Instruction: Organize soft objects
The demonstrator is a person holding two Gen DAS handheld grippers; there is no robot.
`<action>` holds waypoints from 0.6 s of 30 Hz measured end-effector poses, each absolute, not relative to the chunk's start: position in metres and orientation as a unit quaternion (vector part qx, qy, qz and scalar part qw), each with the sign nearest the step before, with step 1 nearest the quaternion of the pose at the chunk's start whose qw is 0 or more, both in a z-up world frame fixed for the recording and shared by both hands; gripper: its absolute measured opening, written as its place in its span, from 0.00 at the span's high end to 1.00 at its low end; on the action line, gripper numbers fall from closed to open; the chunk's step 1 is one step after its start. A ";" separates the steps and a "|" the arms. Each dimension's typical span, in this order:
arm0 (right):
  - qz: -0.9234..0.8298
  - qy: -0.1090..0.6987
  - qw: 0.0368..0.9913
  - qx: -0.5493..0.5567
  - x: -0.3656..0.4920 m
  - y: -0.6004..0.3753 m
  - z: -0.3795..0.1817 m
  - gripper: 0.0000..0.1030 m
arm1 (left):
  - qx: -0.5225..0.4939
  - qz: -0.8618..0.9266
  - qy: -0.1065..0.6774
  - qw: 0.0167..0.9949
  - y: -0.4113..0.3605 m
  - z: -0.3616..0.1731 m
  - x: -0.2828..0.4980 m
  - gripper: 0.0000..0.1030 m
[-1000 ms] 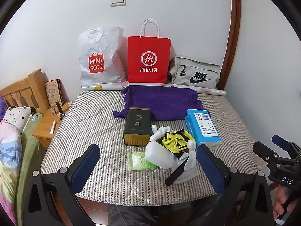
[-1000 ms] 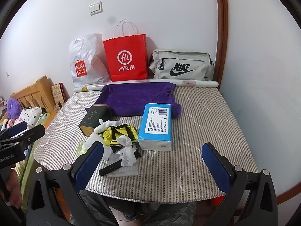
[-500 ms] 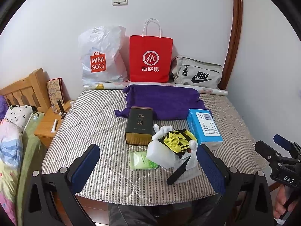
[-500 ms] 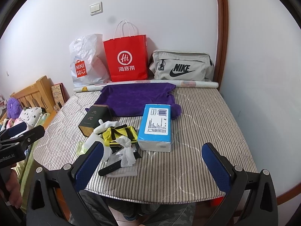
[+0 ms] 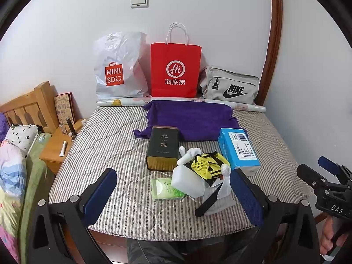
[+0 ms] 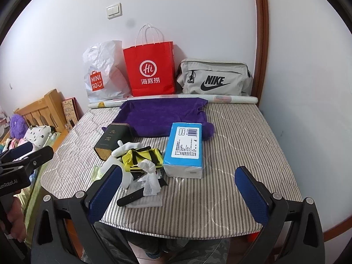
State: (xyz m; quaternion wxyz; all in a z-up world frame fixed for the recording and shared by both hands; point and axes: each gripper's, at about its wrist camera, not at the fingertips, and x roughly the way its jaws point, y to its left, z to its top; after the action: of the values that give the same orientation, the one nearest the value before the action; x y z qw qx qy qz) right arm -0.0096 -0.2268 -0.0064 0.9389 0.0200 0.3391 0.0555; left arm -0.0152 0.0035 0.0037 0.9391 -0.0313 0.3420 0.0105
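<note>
Just ahead of the left gripper (image 5: 173,195), between its widely spread blue pads and a little toward the right-hand one, a loose heap of soft things is seen on the striped mattress (image 5: 110,145): a yellow mesh pouch (image 5: 208,165) with black straps, knotted white plastic bags (image 5: 187,179), and a green tissue pack (image 5: 166,189) lying flat at the heap's near-left edge. Nothing is held by this gripper. The right gripper (image 6: 179,194) is likewise spread wide and empty, and from it the same heap (image 6: 140,160) is found ahead and to its left, with the blue box (image 6: 184,147) almost straight ahead, touching the heap. A dark tin (image 5: 162,151) stands just beyond the heap, and a purple towel (image 5: 191,118) is spread farther back, well apart from both tools. The pouch and bags are judged to be light and limp; they would be expected to crumple and sag when pinched, so a gathered fold or a bag's knot should be taken rather than a flat face. The film of the tissue pack is likely slippery and should be gripped across its narrow width. A black strap-like item (image 6: 132,197) lies on a clear wrapper at the heap's near side; whether it is stiff or flexible cannot be told from these views. The towel is expected to drape heavily and would best be lifted by an edge or corner.
</note>
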 end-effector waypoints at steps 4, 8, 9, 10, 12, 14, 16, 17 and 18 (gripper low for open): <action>0.057 0.345 0.936 0.031 -0.006 -0.230 -0.008 0.02 | -0.036 0.010 0.342 0.939 0.004 0.004 -0.014 0.00; 0.059 0.354 0.933 0.039 0.001 -0.232 -0.014 0.02 | -0.035 0.005 0.341 0.939 0.007 0.006 -0.004 0.00; 0.059 0.354 0.933 0.037 0.001 -0.232 -0.015 0.02 | -0.033 0.006 0.341 0.940 0.007 0.005 -0.002 0.00; 0.058 0.351 0.934 0.034 0.002 -0.232 -0.017 0.02 | -0.030 0.010 0.343 0.939 0.008 0.003 0.002 0.00; 0.059 0.350 0.935 0.029 0.004 -0.231 -0.021 0.02 | -0.024 0.014 0.351 0.936 0.010 -0.005 0.010 0.00; 0.055 0.348 0.935 0.022 0.008 -0.230 -0.026 0.02 | -0.027 0.009 0.361 0.932 0.013 -0.015 0.019 0.00; 0.057 0.352 0.934 0.018 0.013 -0.229 -0.033 0.02 | -0.036 0.009 0.367 0.930 0.017 -0.024 0.025 0.00; 0.060 0.357 0.932 0.015 0.017 -0.227 -0.039 0.02 | -0.038 0.010 0.371 0.928 0.019 -0.030 0.027 0.00; 0.060 0.359 0.931 0.012 0.020 -0.226 -0.043 0.02 | -0.039 0.012 0.375 0.926 0.022 -0.037 0.031 0.00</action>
State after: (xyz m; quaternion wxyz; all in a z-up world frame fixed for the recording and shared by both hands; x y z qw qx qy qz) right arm 0.0201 -0.2262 -0.0428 0.9312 0.0124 0.3594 0.0596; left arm 0.0310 0.0215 -0.0365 0.9261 -0.0388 0.3751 0.0123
